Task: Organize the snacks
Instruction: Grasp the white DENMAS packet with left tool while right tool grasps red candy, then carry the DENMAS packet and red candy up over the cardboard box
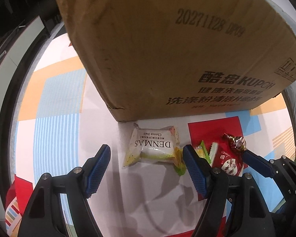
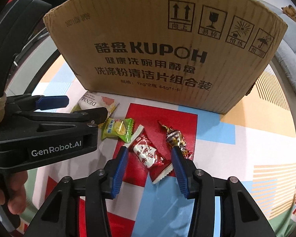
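Observation:
A white DENMAS cheese-ball packet (image 1: 154, 148) lies flat on the patterned cloth, just in front of the cardboard box (image 1: 167, 49). My left gripper (image 1: 146, 150) is open and straddles it, its pads clear of both ends. To the right lie a green packet (image 2: 117, 130), a red-and-white candy packet (image 2: 148, 154) and a foil-wrapped sweet (image 2: 174, 136). My right gripper (image 2: 149, 151) is low over the red-and-white packet with a pad close on each side. The packet still lies flat and looks unsqueezed. The foil sweet sits just outside the right pad.
The tall open-topped box (image 2: 157, 59) stands as a wall right behind the snacks. The left gripper (image 2: 86, 106) and the hand (image 2: 13, 193) holding it crowd the right wrist view's left side. The cloth (image 2: 256, 138) stretches on to the right.

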Demonstrator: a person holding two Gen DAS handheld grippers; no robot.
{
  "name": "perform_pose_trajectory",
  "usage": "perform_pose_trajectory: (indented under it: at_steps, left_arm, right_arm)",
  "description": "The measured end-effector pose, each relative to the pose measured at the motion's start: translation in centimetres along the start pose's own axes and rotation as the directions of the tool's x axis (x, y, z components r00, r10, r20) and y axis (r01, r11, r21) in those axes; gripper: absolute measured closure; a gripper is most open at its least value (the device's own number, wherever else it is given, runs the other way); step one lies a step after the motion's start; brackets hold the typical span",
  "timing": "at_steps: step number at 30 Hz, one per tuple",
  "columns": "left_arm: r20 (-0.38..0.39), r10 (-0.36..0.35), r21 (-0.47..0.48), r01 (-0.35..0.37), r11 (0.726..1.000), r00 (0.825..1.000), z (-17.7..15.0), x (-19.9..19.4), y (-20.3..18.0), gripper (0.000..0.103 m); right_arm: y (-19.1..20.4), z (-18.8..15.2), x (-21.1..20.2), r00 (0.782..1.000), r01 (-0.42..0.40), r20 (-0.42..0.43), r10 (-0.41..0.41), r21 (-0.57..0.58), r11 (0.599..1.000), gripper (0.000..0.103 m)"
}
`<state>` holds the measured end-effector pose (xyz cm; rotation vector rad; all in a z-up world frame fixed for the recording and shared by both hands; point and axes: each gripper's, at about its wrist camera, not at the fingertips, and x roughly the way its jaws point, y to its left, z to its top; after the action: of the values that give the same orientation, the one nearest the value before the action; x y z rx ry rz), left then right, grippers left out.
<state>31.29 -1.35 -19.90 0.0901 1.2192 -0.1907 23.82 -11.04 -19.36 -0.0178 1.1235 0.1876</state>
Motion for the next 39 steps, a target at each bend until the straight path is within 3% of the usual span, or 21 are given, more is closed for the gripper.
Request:
perform_pose_trajectory:
  at_steps: [5,7,13,20,39]
  left_arm:
    - [-0.006,-0.004,-0.014,0.004,1.0,1.0,0.3,0.6,0.1,0.035]
    - [-0.012,-0.005,-0.016,0.005,1.0,1.0,0.2,1.0,0.2,0.039]
    - [-0.009,-0.008,-0.025,0.008,1.0,1.0,0.2,1.4,0.4,0.047]
    - [0.004,-0.002,-0.035,0.002,0.999,1.0,-0.1,1.2,0.8,0.058]
    - [0.051,0.018,-0.047,-0.016,0.999,0.999,-1.5,-2.6,0.2,0.059]
  right_arm:
    - [-0.2,-0.2,0.6,1.0,-0.009,-0.012,0.009,0.009,1.0,0.06]
    - [-0.5,-0.5,0.8,1.0,-0.011,-0.017,0.011,0.012,1.0,0.068]
    - [-1.2,-0.9,1.8,1.0,-0.011,-0.022,0.012,0.013,1.0,0.078]
    - [-2.1,-1.2,1.7,1.0,-0.006,-0.016,0.006,0.02,1.0,0.08]
    - [-2.0,-0.4,-2.4,0.999,-0.001,0.043,0.0,0.023,1.0,0.08]
